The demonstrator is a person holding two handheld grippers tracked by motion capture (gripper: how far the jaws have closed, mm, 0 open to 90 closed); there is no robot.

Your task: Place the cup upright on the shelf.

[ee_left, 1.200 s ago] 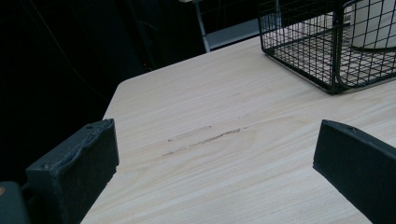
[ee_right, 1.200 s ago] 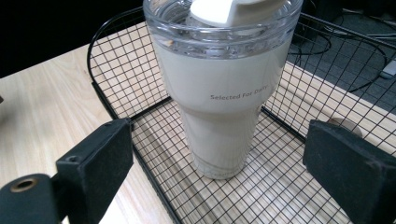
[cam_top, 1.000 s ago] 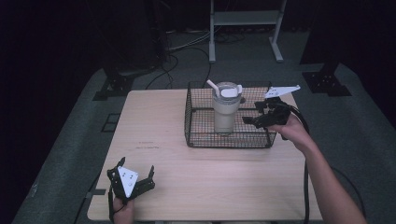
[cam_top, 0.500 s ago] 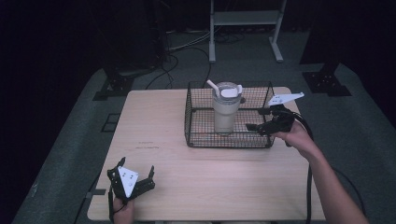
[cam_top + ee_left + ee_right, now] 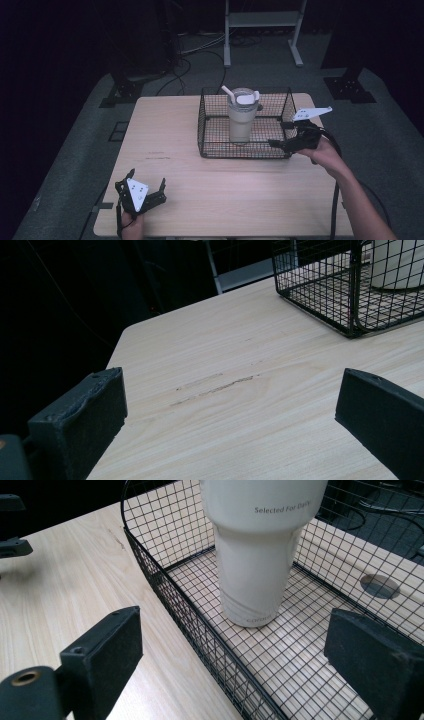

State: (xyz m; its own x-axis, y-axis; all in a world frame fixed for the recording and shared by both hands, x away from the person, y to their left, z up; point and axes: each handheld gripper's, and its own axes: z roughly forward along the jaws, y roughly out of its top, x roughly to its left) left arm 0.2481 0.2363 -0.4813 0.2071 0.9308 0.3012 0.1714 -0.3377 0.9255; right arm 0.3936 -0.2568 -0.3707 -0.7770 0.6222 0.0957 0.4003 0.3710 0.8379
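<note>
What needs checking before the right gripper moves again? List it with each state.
1. Right gripper jaws open, empty: ok.
2. Tumbler upright inside the wire basket: ok.
3. Tumbler lid and straw on top: ok.
4. Right gripper free of the basket's near corner: cannot tell.
5. Left gripper open, apart from the basket: ok.
6. Table beside the basket bare: ok.

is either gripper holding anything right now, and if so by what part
Nothing is held. The right gripper is open beside the wire basket, apart from the white tumbler standing in it. The left gripper is open over bare table.
</note>
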